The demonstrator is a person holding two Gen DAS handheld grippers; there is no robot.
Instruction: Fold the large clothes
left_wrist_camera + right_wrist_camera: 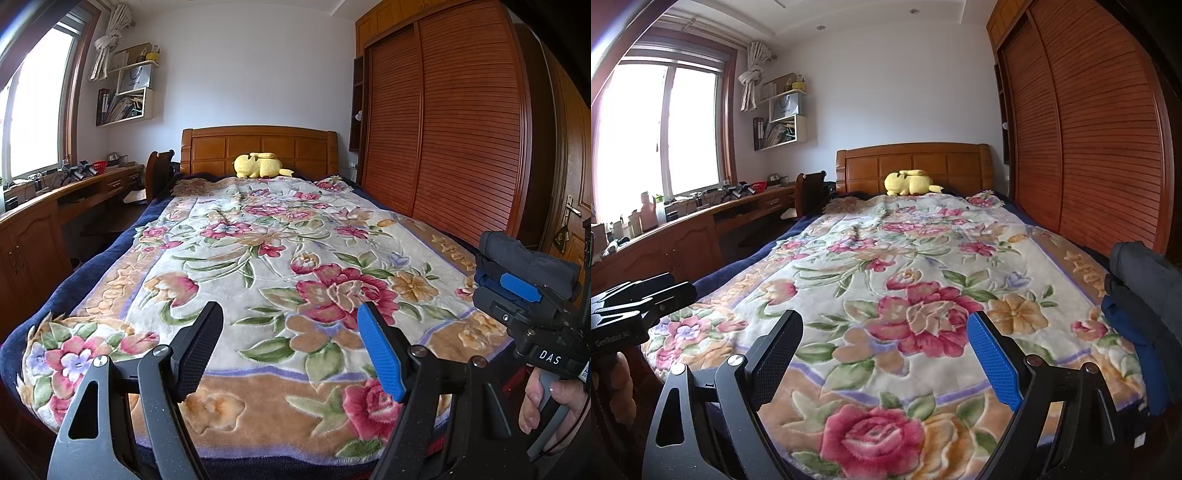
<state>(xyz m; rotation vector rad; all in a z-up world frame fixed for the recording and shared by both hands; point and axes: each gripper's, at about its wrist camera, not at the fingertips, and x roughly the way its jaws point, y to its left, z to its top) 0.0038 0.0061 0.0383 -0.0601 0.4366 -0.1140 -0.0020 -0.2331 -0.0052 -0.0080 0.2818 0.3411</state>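
Both grippers poised at the bed's foot edge, empty.

Left gripper [290,349] and right gripper [884,360] spread wide, pinching nothing, aimed slightly down over the blanket [258,258], probably ready for a garment. Folded clothes [1141,291] stacked at the bed's right edge, leaving the middle free. Plush [258,165] against the headboard [258,146].

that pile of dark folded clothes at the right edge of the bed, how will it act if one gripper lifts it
The dark folded clothes look soft and layered, so they would probably sag and slide apart rather than lift as one block. The pile sits near the floral blanket's edge, so a push could tip it off the bed.
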